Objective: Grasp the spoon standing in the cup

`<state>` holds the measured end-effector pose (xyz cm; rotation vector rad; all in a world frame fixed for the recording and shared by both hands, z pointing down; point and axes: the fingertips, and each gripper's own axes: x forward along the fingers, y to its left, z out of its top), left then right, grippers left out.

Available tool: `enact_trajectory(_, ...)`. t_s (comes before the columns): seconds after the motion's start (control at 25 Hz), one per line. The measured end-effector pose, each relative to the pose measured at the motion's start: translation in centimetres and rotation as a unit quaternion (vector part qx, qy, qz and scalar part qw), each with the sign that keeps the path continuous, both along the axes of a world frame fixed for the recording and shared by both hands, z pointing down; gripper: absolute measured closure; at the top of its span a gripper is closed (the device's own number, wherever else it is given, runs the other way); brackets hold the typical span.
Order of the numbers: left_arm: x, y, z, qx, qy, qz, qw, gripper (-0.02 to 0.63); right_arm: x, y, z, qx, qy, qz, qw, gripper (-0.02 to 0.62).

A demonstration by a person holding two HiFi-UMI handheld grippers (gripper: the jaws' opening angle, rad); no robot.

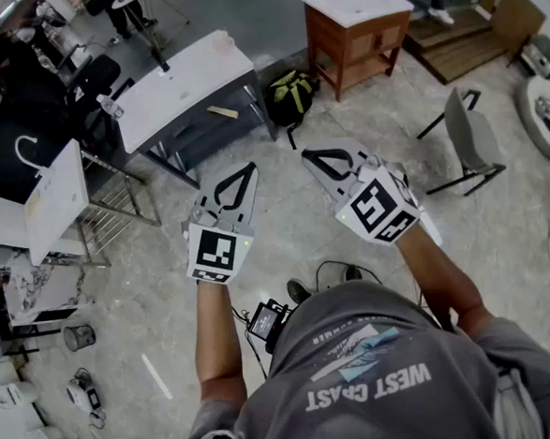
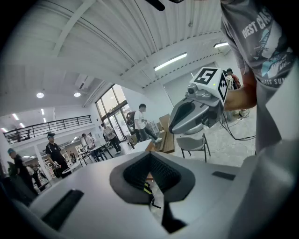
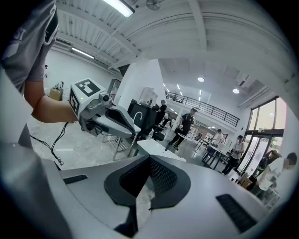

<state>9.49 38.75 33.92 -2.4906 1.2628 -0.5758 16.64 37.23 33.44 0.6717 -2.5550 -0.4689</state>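
No cup or spoon shows in any view. In the head view I hold both grippers in front of my chest, above a grey stone floor (image 1: 285,232). My left gripper (image 1: 249,169) has its jaws shut tip to tip with nothing between them. My right gripper (image 1: 306,153) is likewise shut and empty, and its tips point toward the left one. The left gripper view looks along the closed left gripper (image 2: 150,156) and shows the right gripper (image 2: 196,109) held up at the right. Beyond the closed right gripper (image 3: 149,158), the right gripper view shows the left gripper (image 3: 107,119) at the left.
A white table (image 1: 181,84) stands ahead to the left. A wooden cabinet (image 1: 355,21) with a white top is ahead to the right, a black and yellow backpack (image 1: 291,93) between them. A grey chair (image 1: 471,139) stands right. Cables (image 1: 330,271) lie by my feet. People stand in the background.
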Motion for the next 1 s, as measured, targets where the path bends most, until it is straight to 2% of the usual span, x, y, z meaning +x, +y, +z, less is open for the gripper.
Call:
enact_trajectory(0.6, -2.5, 0.2, 0.9, -0.001, 0.006, 0.009, 0.9999, 0.604, -2.3, 0.0, 1.0, -0.011, -0.003, 0.011, 1.000, 0.565)
enact_trajectory(0.76, -3.5, 0.2, 1.0, -0.002, 0.005, 0.016, 0.9999, 0.604, -3.2, 0.0, 1.3, -0.024, -0.018, 0.019, 0.999, 0.563)
enact_trajectory(1.0, -5.3, 0.2, 1.4, 0.001, 0.005, 0.027, 0.9996, 0.604, -4.2, -0.4, 1.1, -0.019, -0.037, 0.045, 0.998, 0.563)
